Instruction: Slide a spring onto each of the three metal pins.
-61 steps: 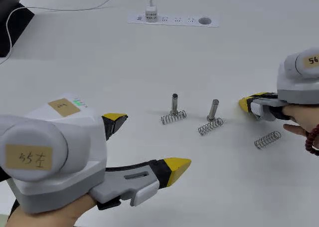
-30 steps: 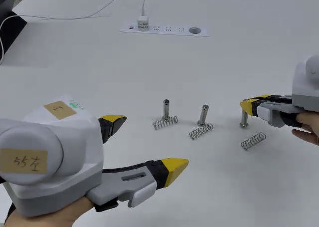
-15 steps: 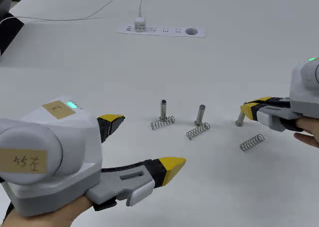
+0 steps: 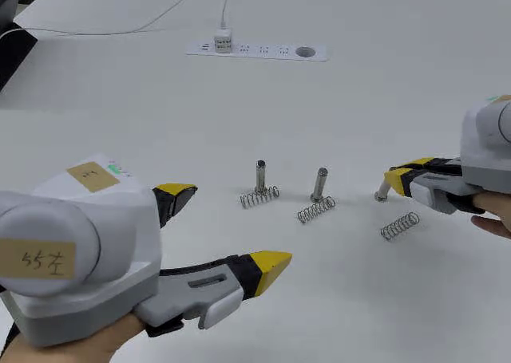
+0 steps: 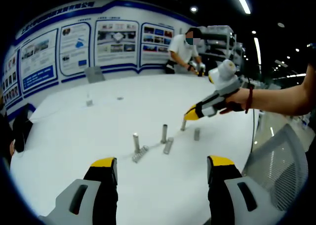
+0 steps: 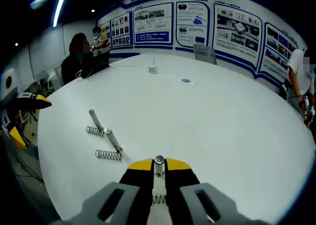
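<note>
Head view, left gripper (image 4: 226, 227): we find its jaws wide apart, at the lower left of the frame.
Head view, right gripper (image 4: 397, 179): clamped on the third pin (image 4: 382, 193) at the right edge; that pin is tilted.
Head view, pins: left pin (image 4: 260, 175) and middle pin (image 4: 319, 183) stand upright at centre, grey metal.
Head view, springs: we count three wire coils lying flat on the white table (image 4: 120, 100): first spring (image 4: 259, 196), second spring (image 4: 316, 210), third spring (image 4: 400, 226).
Left gripper view: its own tips are apart at the bottom; the pins are mid-frame.
Right gripper view: we see the third pin's head nipped between yellow tips, bottom centre.
</note>
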`<state>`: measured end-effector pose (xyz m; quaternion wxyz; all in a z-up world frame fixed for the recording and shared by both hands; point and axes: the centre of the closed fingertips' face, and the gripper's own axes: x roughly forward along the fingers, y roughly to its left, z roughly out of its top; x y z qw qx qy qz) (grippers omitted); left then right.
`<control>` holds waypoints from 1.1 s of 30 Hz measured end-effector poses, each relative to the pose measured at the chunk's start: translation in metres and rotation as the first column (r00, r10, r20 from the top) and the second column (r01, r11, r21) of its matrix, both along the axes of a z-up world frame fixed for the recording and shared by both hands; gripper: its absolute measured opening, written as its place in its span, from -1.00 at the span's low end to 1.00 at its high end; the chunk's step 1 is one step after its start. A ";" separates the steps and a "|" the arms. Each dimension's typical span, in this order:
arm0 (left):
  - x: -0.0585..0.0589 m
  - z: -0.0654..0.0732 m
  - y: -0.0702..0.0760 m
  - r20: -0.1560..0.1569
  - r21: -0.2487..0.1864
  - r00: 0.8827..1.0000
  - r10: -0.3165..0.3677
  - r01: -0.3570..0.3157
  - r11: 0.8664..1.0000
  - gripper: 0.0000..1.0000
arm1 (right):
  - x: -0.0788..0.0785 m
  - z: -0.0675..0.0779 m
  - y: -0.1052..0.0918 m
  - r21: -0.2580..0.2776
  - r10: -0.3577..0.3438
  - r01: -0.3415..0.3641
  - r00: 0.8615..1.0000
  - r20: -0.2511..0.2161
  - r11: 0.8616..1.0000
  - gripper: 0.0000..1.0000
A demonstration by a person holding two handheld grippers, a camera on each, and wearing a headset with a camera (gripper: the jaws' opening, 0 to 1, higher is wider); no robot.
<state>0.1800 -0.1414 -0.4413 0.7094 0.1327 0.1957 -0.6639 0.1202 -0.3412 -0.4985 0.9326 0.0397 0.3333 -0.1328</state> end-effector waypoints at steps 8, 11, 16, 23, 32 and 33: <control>0.006 -0.003 0.001 0.027 0.019 1.000 -0.002 0.001 1.000 0.51 | -0.002 0.003 0.006 0.013 0.006 -0.007 1.000 0.029 1.000 -0.60; 0.011 -0.005 0.000 0.036 0.023 0.999 0.002 -0.003 1.000 0.48 | 0.001 0.008 0.010 -0.004 0.043 -0.043 0.998 0.055 0.999 -0.53; 0.018 -0.008 -0.002 0.052 0.031 0.999 -0.004 0.003 1.000 0.41 | 0.003 0.014 0.018 -0.003 0.081 -0.081 0.991 0.104 0.997 -0.40; 0.027 -0.016 -0.008 0.078 0.048 0.997 -0.026 0.022 0.999 0.31 | 0.001 0.022 0.018 -0.005 0.077 -0.077 0.985 0.156 0.997 -0.19; 0.036 -0.029 -0.024 0.094 0.068 0.993 -0.077 0.071 0.995 0.13 | -0.003 0.036 0.025 0.034 0.078 -0.088 0.967 0.242 0.996 0.05; 0.037 -0.031 -0.026 0.093 0.070 0.992 -0.081 0.075 0.995 0.11 | -0.003 0.037 0.025 0.035 0.080 -0.091 0.966 0.246 0.995 0.06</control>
